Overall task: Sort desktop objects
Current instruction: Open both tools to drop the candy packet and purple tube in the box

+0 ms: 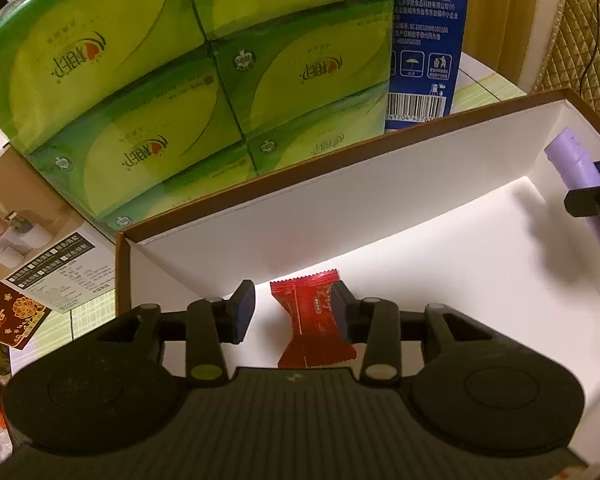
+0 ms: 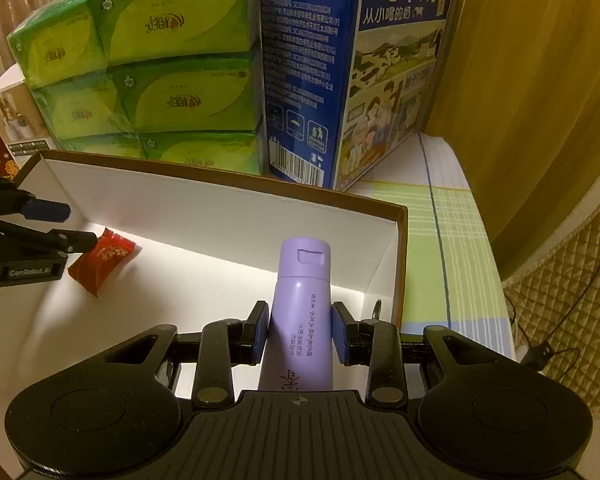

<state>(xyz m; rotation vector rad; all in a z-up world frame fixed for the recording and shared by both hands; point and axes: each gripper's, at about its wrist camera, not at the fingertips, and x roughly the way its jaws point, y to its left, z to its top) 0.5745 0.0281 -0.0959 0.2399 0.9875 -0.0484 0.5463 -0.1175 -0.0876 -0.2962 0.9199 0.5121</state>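
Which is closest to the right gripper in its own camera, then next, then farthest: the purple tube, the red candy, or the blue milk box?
From the right gripper:
1. Purple tube, right between its fingers.
2. Red candy, off to the left inside the white box.
3. Blue milk box, standing behind the white box.

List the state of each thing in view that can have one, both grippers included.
Left gripper: open, red candy between its jaws, touching the right pad.
Red candy: wrapped, lying on the box floor.
Right gripper: shut on purple tube.
Purple tube: cap closed, held over the box.
Box: open, no lid.
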